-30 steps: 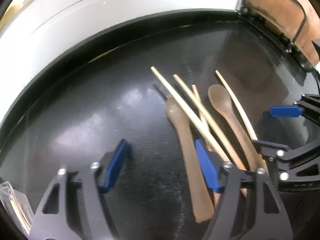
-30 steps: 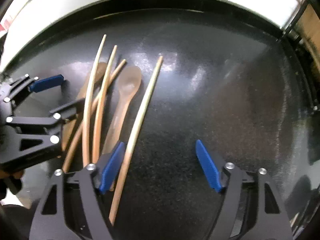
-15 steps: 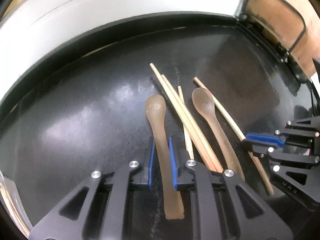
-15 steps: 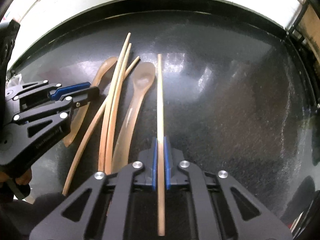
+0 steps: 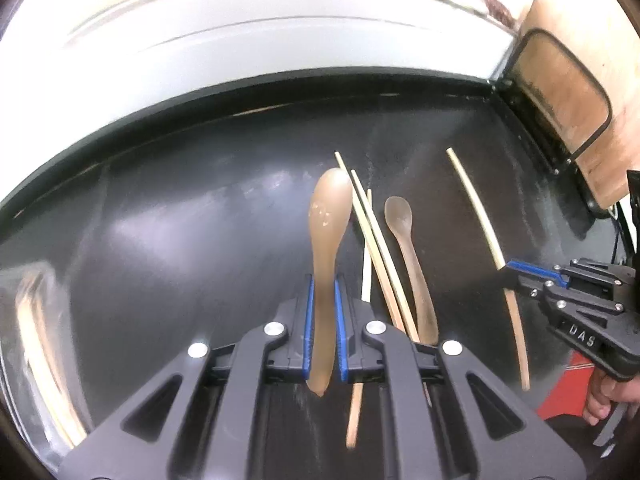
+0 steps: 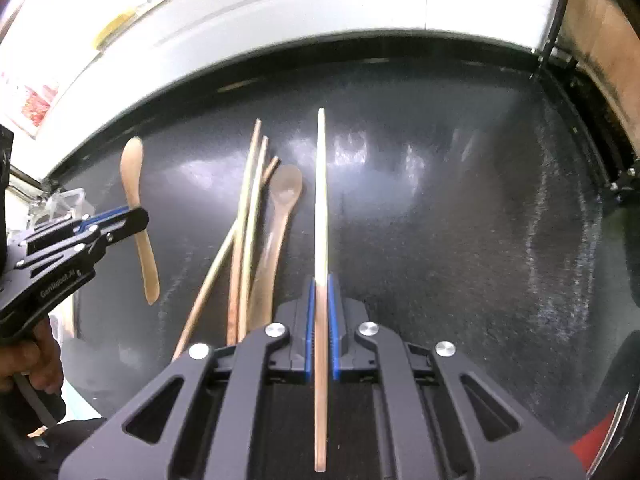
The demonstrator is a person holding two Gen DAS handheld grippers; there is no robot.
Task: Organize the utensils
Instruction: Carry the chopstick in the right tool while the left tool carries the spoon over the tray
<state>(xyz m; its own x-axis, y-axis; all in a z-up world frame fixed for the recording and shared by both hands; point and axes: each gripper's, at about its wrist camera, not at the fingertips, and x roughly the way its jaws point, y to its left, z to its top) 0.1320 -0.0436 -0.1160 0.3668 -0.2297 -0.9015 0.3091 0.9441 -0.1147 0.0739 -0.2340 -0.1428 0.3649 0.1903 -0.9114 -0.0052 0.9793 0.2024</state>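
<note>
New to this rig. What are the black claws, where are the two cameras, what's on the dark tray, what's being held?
No robot: a person holds a two-finger gripper in each hand, each with a fisheye camera looking along its fingers.

Left view: the left gripper is clamped on a brown spoon. Right view: the right gripper is clamped on one chopstick.

On the dark tray lie a second spoon and three more chopsticks.

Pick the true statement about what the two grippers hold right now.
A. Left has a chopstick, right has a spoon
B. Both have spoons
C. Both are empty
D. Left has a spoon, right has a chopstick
D: the left gripper is clamped on the brown spoon, and the right gripper is clamped on a single chopstick.
</note>
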